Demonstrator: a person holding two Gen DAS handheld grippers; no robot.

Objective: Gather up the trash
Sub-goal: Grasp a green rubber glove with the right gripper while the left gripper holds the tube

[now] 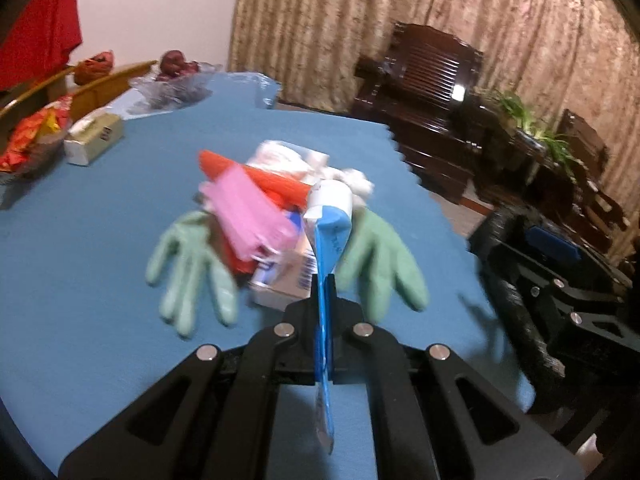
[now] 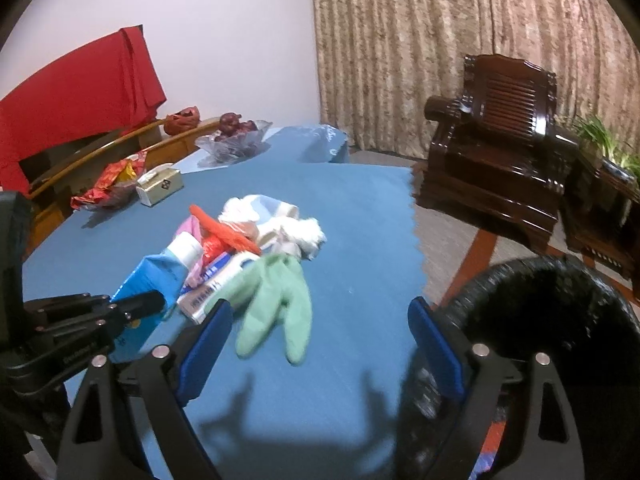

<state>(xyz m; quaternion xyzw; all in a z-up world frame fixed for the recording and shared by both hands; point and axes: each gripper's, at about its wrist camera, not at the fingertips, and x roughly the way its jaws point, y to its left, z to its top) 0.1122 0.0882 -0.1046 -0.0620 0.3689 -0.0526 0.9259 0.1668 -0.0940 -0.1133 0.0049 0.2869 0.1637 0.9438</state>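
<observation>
One piece of trash is coming off the pile; bin is sitting to the right.

Left gripper is clamping the flat crimped end of a blue-and-white squeezed plastic tube, jaws fully closed on it, tube's long axis running straight out along the fingers with the white cap end pointing away over the heap. Tube looks lifted clear of the blue cloth-covered table, though blur makes that a judgement. Right gripper is hanging wide and empty, with a pale green rubber glove just ahead between its fingers, not touched. Black round bin is sitting just off the table's right edge, beside the right gripper, so the left one is facing the longer carry, across to the right.
</observation>
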